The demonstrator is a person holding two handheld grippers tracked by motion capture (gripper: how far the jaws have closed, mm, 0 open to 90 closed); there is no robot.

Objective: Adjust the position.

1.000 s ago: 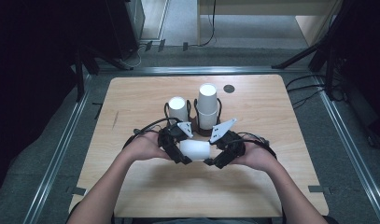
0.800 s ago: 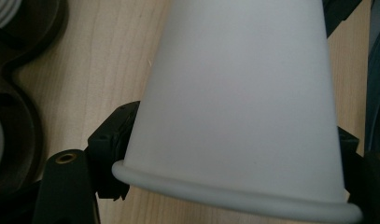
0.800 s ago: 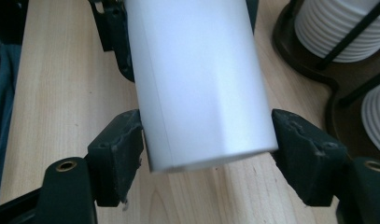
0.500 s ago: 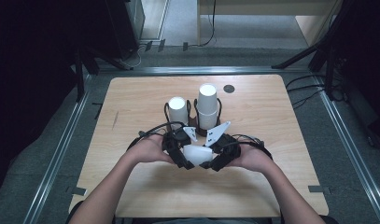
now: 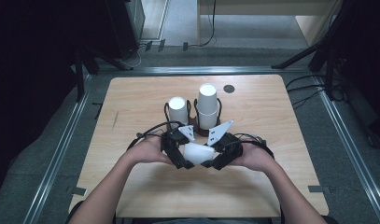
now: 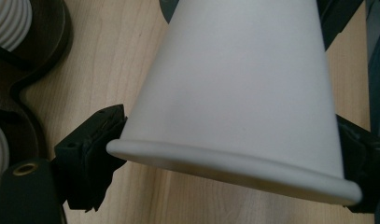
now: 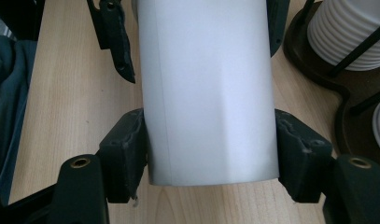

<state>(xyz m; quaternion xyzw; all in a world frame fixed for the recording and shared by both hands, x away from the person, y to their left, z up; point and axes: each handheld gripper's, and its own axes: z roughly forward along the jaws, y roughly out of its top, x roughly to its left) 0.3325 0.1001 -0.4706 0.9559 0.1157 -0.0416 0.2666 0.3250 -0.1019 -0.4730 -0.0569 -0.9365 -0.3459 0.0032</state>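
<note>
A white paper cup [image 5: 198, 152] lies on its side just above the table, held between both grippers. My left gripper [image 5: 187, 157] is shut on its wide rim end; in the left gripper view the rolled rim of the cup [image 6: 234, 93] sits between my jaws, at the left gripper [image 6: 229, 165]. My right gripper [image 5: 211, 157] is shut on the narrower base end. In the right gripper view, the cup [image 7: 208, 93] is squeezed by the pads [image 7: 124, 154] of the right gripper [image 7: 211, 161].
A dark wire cup holder [image 5: 197, 130] stands just beyond the grippers, with a short stack of white cups [image 5: 177, 108] and a taller stack [image 5: 207, 103]. Its base [image 7: 313, 60] and ribbed cups [image 7: 351, 28] lie close by. A dark round spot [image 5: 229, 88] marks the far table.
Both hands have drawn slightly toward the person and closer together, carrying the cup with them. Both grips on the cup look unchanged.
</note>
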